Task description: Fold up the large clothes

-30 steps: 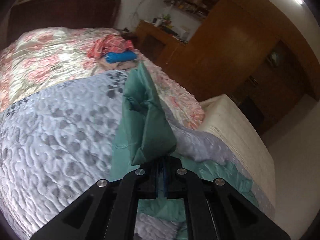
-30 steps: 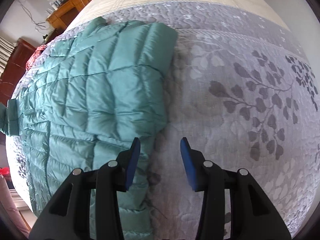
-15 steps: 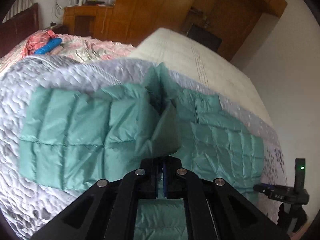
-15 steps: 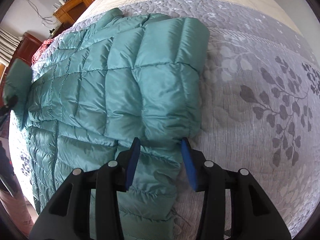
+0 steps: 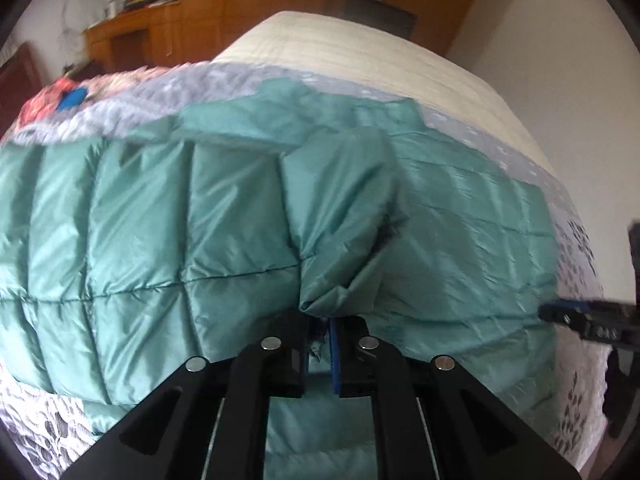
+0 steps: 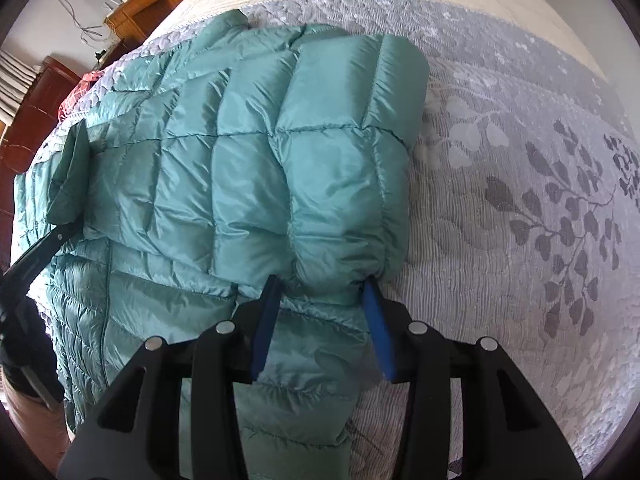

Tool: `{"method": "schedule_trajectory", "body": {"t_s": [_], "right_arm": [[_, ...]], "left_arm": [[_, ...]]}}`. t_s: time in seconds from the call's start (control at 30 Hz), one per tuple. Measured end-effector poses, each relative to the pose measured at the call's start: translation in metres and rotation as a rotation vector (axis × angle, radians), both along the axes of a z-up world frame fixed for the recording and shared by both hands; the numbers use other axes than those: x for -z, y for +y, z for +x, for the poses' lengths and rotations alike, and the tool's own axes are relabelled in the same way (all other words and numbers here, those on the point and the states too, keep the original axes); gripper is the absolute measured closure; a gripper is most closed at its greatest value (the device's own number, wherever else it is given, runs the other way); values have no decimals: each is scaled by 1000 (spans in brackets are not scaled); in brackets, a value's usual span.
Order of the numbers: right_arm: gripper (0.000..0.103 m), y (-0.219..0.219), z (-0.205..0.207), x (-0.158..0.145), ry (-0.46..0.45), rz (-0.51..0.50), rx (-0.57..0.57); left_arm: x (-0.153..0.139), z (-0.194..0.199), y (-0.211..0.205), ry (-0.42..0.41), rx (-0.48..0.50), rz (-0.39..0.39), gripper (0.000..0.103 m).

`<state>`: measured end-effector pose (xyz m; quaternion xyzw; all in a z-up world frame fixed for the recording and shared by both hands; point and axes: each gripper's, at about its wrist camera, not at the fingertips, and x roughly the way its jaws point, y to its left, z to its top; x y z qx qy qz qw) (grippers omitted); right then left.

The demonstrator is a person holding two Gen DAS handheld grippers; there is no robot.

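A teal quilted puffer jacket (image 6: pixel 224 168) lies spread on the grey leaf-patterned bedspread (image 6: pixel 520 208). My left gripper (image 5: pixel 320 332) is shut on the cuff of one sleeve (image 5: pixel 340 232) and holds it over the jacket's body (image 5: pixel 140 232). That held sleeve also shows at the far left of the right wrist view (image 6: pixel 70 176). My right gripper (image 6: pixel 322 292) is open, its blue pads either side of the other sleeve's cuff (image 6: pixel 340 248), which lies folded across the jacket. The right gripper shows at the right edge of the left wrist view (image 5: pixel 592 320).
A cream mattress cover (image 5: pixel 360 52) lies beyond the bedspread. A floral quilt with red and blue clothes (image 5: pixel 68 96) is at the bed's far left. Wooden cabinets (image 5: pixel 152 36) and a wardrobe line the back wall. A dark wooden headboard (image 6: pixel 36 112) stands at left.
My left gripper has carried the sleeve across and down over the jacket's body. My right gripper has moved up to the other sleeve's cuff, which now sits between its open jaws.
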<state>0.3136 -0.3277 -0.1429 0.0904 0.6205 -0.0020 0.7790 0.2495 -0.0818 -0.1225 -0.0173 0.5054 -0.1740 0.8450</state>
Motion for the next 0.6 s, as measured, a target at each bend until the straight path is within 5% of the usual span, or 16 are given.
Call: {"method": "schedule_trajectory", "body": {"t_s": [0.17,0.27,0.33,0.43,0.6], "right_arm": [[60,5,-2,-9,-16,-10,-3],[60,9,-4,-19,-38,0,-20],[59,14,-3,-29,-61,26,-44],[59,32,4,-41,-87,82,-102],[55,76,29,-35,-66,213,-194]], "left_arm": [[2,-13,-11,83,89,-57,87],[-6,-21,8,129,91,-169,75],[-19,-32,27,124,102,-259,55],[-39,-50,55,87,102,-341,52],[-45,-41,102,2,-129,-149,51]]}}
